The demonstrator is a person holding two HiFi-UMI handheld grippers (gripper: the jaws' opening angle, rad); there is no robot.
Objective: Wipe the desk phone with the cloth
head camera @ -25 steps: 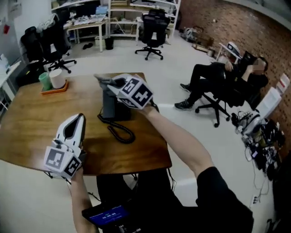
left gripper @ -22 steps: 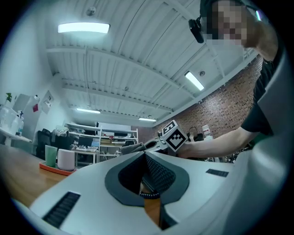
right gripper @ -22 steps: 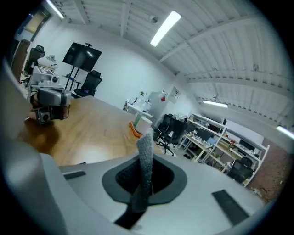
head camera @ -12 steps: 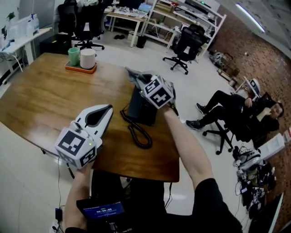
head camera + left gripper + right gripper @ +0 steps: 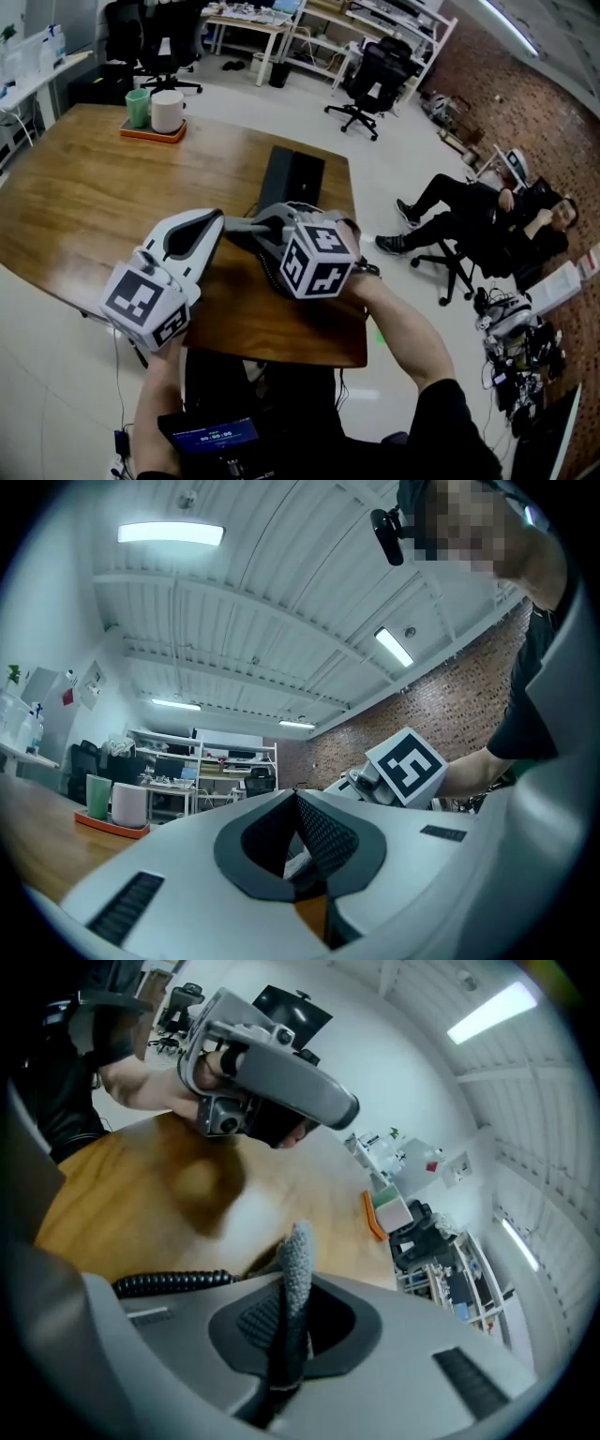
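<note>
Between R tongs [image 5: 286, 1333]: cloth [image 5: 299, 1262]

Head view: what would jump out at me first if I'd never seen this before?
Two grippers with black-and-white marker cubes fill the middle, over the near edge of the wooden table. The left gripper is shut and empty, and the right gripper pinches a grey cloth. Just beyond them sits the black desk phone.
</note>
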